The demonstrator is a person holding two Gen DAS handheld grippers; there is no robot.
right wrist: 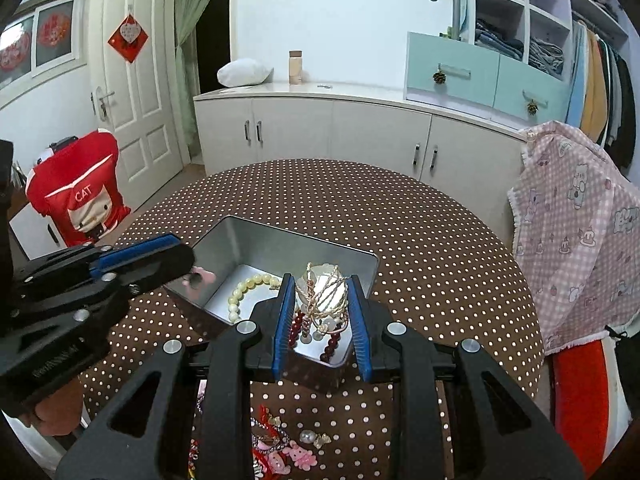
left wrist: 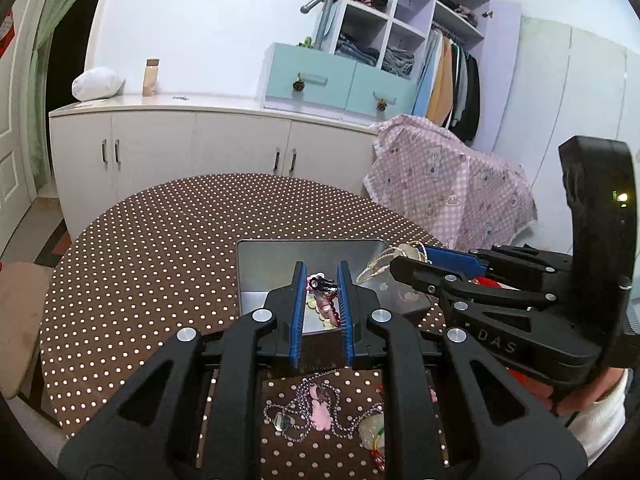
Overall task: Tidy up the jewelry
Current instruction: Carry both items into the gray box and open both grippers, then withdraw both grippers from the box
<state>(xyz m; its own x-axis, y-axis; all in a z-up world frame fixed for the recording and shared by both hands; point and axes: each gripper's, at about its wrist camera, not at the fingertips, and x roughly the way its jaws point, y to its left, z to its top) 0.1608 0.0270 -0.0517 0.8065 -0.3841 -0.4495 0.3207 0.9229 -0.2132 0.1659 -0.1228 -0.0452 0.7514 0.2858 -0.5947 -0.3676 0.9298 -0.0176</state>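
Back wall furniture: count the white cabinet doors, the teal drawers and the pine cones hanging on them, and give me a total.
cabinet doors: 4
drawers: 2
pine cones: 2
Total: 8

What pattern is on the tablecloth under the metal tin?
Brown with small white polka dots; the tablecloth shows best in the right wrist view.
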